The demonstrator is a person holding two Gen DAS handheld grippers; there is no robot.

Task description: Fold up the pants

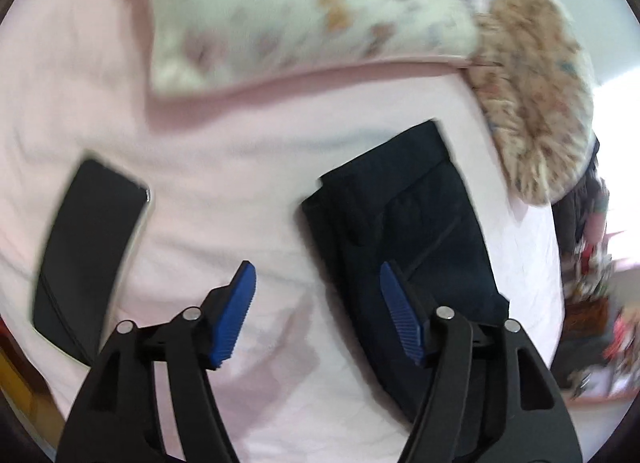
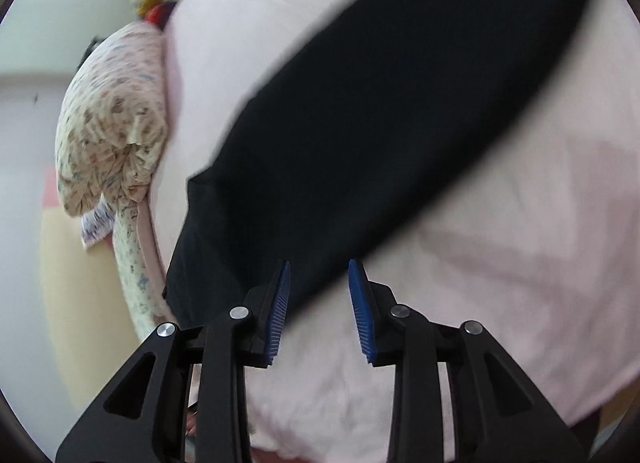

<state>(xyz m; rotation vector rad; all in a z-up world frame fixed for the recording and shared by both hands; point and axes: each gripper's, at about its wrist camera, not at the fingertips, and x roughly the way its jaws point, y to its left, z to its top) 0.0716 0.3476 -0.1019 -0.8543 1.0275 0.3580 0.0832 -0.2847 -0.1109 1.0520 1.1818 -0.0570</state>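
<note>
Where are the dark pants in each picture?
Left wrist view: the dark pants lie right of centre on the pink sheet, reaching down behind the left tool's right finger.
Right wrist view: the pants run as a wide band from top right to lower left, above the right tool.
Shared landmark: the floral pillow at the bed's edge.
</note>
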